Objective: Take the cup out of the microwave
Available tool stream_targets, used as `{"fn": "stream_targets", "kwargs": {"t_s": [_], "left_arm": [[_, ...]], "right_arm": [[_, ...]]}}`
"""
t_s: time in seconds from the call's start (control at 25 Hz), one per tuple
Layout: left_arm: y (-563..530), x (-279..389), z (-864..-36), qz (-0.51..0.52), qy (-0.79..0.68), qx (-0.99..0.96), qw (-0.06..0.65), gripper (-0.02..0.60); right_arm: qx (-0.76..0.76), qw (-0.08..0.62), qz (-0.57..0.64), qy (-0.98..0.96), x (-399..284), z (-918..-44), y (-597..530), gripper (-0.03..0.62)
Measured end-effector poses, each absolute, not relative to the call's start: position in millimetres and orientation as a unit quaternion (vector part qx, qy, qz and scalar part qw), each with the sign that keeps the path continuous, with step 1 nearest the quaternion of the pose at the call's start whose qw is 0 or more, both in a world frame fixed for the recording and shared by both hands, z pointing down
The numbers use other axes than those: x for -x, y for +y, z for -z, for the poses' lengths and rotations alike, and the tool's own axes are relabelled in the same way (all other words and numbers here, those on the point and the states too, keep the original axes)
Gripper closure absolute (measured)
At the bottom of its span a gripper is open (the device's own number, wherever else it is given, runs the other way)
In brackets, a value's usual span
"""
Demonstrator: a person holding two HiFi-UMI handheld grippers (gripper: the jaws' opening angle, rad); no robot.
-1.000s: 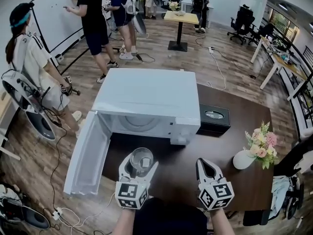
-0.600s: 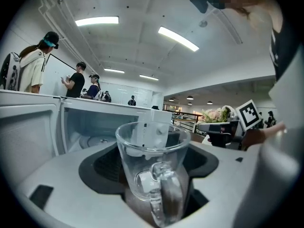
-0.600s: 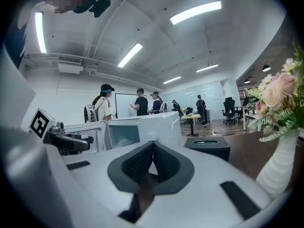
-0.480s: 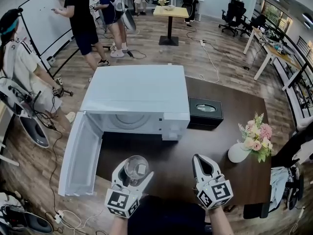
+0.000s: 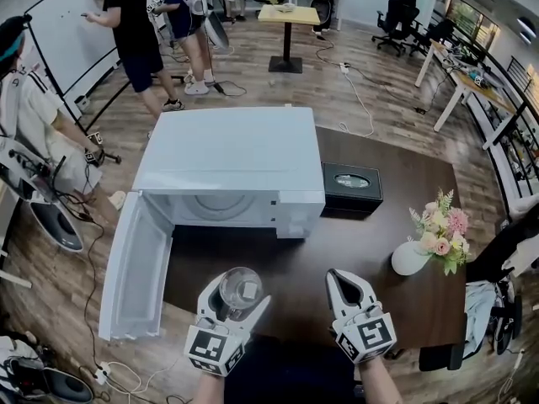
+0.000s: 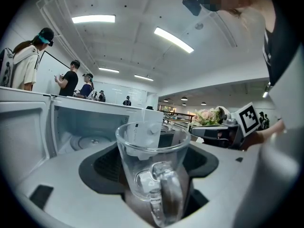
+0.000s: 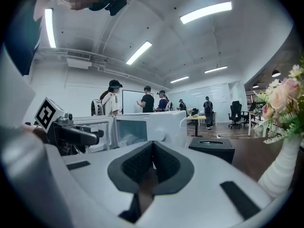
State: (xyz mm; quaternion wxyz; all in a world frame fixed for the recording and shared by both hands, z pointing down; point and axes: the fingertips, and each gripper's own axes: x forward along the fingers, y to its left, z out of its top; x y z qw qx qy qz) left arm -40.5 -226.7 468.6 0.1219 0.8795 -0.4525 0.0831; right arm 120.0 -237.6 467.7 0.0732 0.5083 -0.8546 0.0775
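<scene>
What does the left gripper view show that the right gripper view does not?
Only the left gripper view: a clear glass cup upright between the left gripper's fingers, handle toward the camera. Only the right gripper view: the right gripper shut, nothing between its fingers. Both: the open microwave, the pink flowers, and people in the background.

Dark table [image 5: 296,263] carries the open microwave [image 5: 227,162], a black box [image 5: 352,188] and a flower vase [image 5: 410,260]

Steep overhead; two low microwave [image 5: 227,158] views
</scene>
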Motion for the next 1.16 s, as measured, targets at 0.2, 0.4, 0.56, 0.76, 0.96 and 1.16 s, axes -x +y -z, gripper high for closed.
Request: {"fn": "stream_targets", "kwargs": {"t_s": [0.2, 0.4, 0.56, 0.76, 0.96, 1.16], "left_arm": [[-229.8, 37.1, -468.2, -0.078, -0.453, -0.879, 0.124, 0.196], [-231.9, 36.0, -468.3, -0.076, -0.459, -0.877, 0.122, 0.196], [-234.7, 37.3, -470.4, -0.079, -0.467, -0.872, 0.123, 0.196], [-236.8, 38.1, -470.8, -0.079, -0.468, -0.872, 0.121, 0.196], [-238.4, 39.3, -471.9, -0.08, -0.469, -0.871, 0.122, 0.196], [-240.1, 42.0, -473.1, -0.087, -0.473, -0.869, 0.118, 0.196]], "right_arm": [[-0.508, 0.077, -0.088, -0.853, -116.3, -469.2, -234.2, 0.602], [-0.509, 0.077, -0.101, -0.851, -114.4, -471.6, -231.2, 0.602], [-0.505, 0.072, -0.103, -0.854, -112.5, -470.7, -232.6, 0.602], [-0.504, 0.07, -0.112, -0.853, -110.3, -471.0, -234.1, 0.602], [-0.503, 0.069, -0.117, -0.854, -109.0, -474.6, -234.8, 0.602], [-0.501, 0.071, -0.118, -0.855, -104.9, -471.2, -236.3, 0.602]]}}
